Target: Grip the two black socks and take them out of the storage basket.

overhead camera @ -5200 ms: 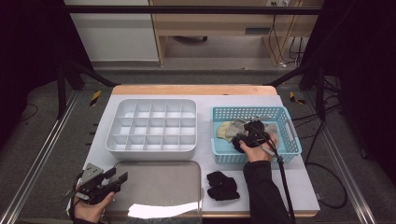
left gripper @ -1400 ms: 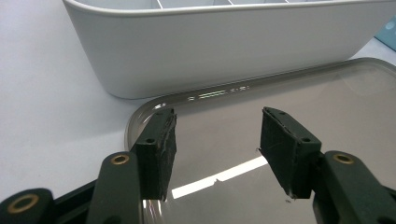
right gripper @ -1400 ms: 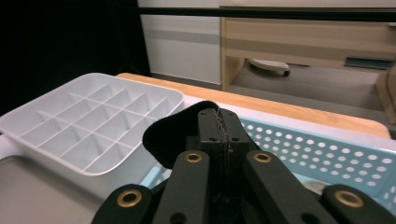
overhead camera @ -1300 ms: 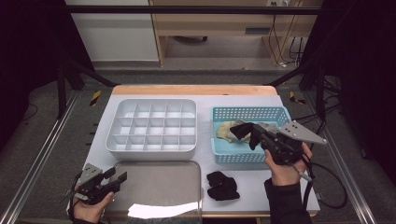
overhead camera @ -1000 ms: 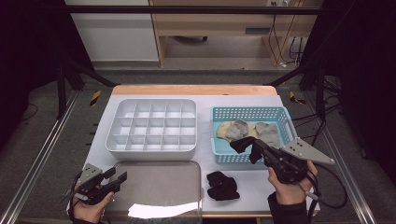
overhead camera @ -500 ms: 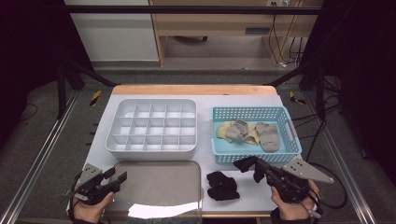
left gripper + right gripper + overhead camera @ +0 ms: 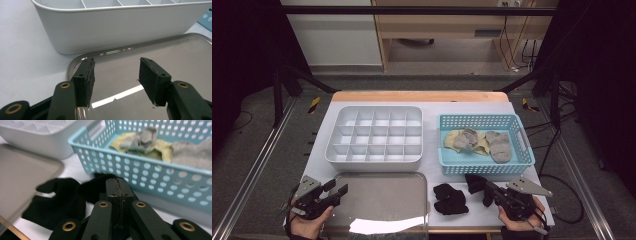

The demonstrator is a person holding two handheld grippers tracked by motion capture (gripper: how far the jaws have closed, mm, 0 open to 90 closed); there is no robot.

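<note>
Pinches a black sock (image 7: pixel 473 181) tight in the shut fingers of the right gripper (image 7: pixel 117 187), low over the worktop (image 7: pixel 432 175), just in front of the blue basket (image 7: pixel 487 170) and just beside a second black sock (image 7: pixel 450 198). Holds the left gripper (image 7: pixel 115 75) with fingers wide and empty over the tray (image 7: pixel 382 195). Risks snagging cloth on the basket wall, or dragging the lying sock askew if let go too late.

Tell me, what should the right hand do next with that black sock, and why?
Probably lower it beside the other black sock and open. The right tongs are shut on a black sock, clear of the blue basket, just above the white table.
</note>
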